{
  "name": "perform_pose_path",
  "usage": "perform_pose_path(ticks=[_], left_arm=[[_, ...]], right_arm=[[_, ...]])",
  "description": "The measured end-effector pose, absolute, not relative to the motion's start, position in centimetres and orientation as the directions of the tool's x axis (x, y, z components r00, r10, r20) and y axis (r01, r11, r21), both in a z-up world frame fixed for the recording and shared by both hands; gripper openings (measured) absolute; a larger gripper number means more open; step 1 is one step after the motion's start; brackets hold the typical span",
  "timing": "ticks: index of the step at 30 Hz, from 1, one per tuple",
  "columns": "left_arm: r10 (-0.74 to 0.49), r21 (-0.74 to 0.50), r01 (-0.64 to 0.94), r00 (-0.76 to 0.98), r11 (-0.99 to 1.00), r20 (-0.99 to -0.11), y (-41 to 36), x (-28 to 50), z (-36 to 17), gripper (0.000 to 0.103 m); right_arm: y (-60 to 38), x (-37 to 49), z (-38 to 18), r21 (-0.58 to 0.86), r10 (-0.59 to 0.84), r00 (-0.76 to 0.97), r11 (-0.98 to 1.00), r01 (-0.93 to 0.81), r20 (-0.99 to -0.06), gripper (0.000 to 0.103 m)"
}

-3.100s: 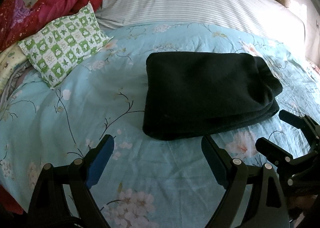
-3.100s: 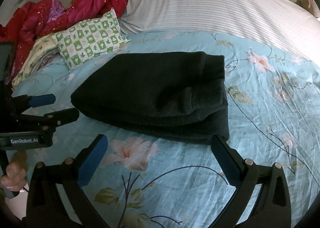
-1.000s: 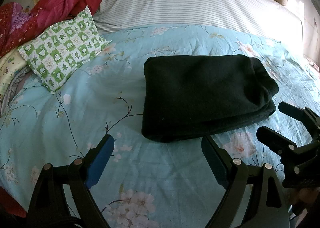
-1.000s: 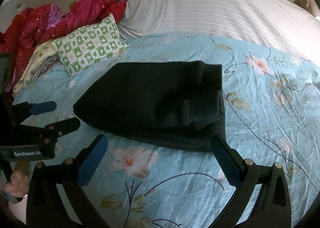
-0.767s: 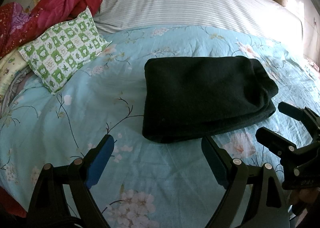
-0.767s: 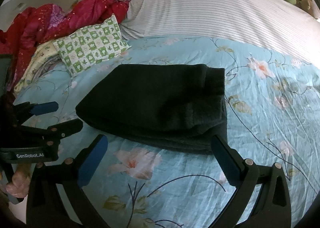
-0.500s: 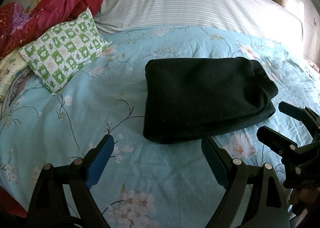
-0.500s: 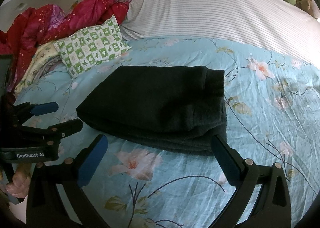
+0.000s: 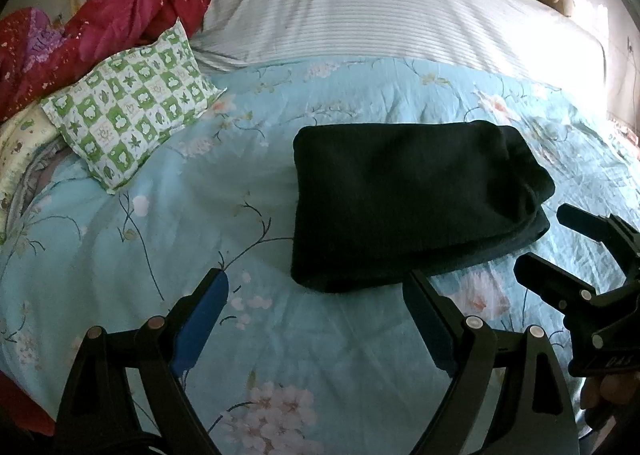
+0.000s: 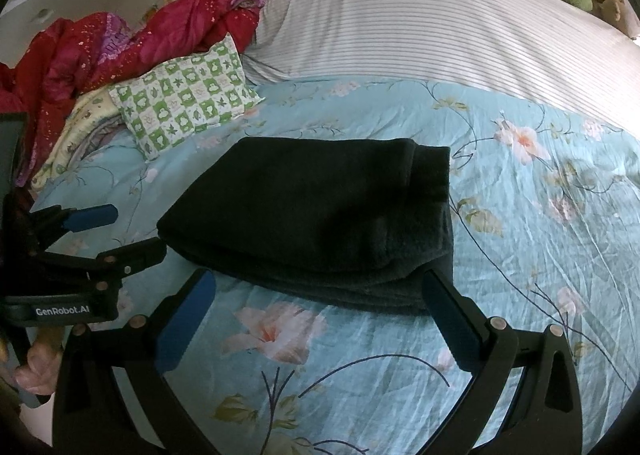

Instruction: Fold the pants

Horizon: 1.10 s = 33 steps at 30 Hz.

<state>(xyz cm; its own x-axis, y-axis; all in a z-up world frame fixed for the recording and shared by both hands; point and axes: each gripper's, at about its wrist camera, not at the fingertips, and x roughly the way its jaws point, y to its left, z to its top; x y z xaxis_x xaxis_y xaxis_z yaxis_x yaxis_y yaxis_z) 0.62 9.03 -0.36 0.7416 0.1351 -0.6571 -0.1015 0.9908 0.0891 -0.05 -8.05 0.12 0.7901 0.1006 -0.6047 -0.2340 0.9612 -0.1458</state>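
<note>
Pants (image 9: 408, 203) folded, inner layers hidden | both hand-held grippers (image 9: 316, 319) (image 10: 316, 307) spread, empty

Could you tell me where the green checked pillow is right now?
The green-and-white checked fabric pillow lies upper left in both wrist views, left of the folded black pants, against the crumpled red quilt.

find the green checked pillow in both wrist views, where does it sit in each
Left wrist: the green checked pillow lies upper left, on the blue floral bedspread, left of the folded black pants.
Right wrist: the pillow lies upper left of centre, beyond the pants' far left corner.
Shared landmark: the red quilt bunched just behind the pillow.
</note>
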Motion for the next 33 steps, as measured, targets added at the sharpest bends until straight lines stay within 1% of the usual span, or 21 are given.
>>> perform_pose_path(ticks=[17, 33], left_arm=[[0.138, 0.086, -0.108, 0.745, 0.99, -0.652, 9.2, 1.7, 0.6, 0.09], [0.147, 0.107, -0.102, 0.75, 0.989, -0.645, 8.6, 3.3, 1.9, 0.09]], right_arm=[[-8.2, 0.4, 1.7, -0.142, 0.102, 0.791, 0.962, -0.232, -0.603, 0.103], [-9.7, 1.9, 2.8, -0.086, 0.118, 0.774, 0.972, -0.217, -0.622, 0.103]])
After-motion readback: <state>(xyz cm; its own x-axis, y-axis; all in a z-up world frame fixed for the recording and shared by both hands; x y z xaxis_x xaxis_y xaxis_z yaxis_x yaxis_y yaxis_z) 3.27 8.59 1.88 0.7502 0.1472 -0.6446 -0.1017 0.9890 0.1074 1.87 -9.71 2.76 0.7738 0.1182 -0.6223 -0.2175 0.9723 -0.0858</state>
